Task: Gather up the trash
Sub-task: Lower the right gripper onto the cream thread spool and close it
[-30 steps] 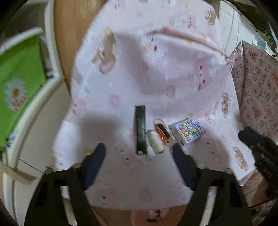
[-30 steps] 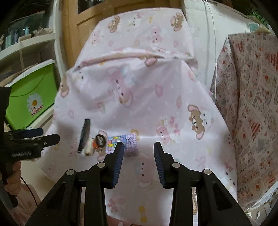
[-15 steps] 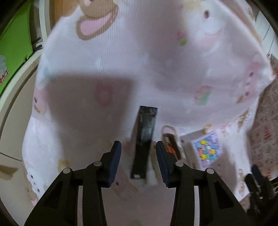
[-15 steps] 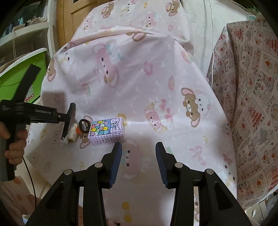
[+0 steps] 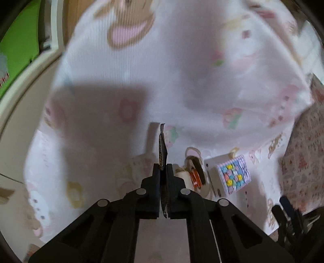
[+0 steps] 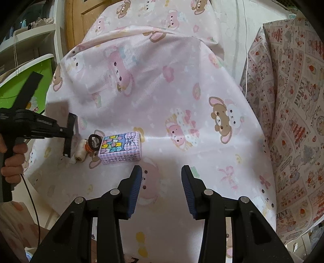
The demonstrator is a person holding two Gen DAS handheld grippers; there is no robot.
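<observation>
My left gripper (image 5: 162,174) is clamped on the black sachet (image 5: 162,149), pads pressing its flat sides; it sticks out edge-on past my fingertips. From the right wrist view the sachet (image 6: 69,137) stands roughly upright in that gripper (image 6: 67,131), its lower end just above the pink cloth (image 6: 162,91), near the cloth's left edge. My left hand (image 6: 12,159) wraps the handle beyond that edge.

My right gripper (image 6: 160,178) has its jaws partway apart w/ nothing between them, hovering over bare cloth at the near side. Plenty of open cloth ahead & to the right of it, up to the patterned fabric (image 6: 293,101) hanging along the right side. Far end of the cloth rises over a hump.

Clutter sits btwn my two grippers: cream thread spool (image 6: 80,151) just beside the sachet's lower end, orange-and-black spool (image 6: 92,142) touching or nearly touching it, then the small pastel box (image 6: 120,148) right next to that. The box is just ahead-left of my right fingertips. In the left wrist view the spools (image 5: 192,174) & the box (image 5: 230,176) lie close on the right of my closed fingers.

Left of the cloth: green bin (image 6: 24,81) w/ white rim, shelves behind it. Wooden door (image 6: 85,18) at the back.
</observation>
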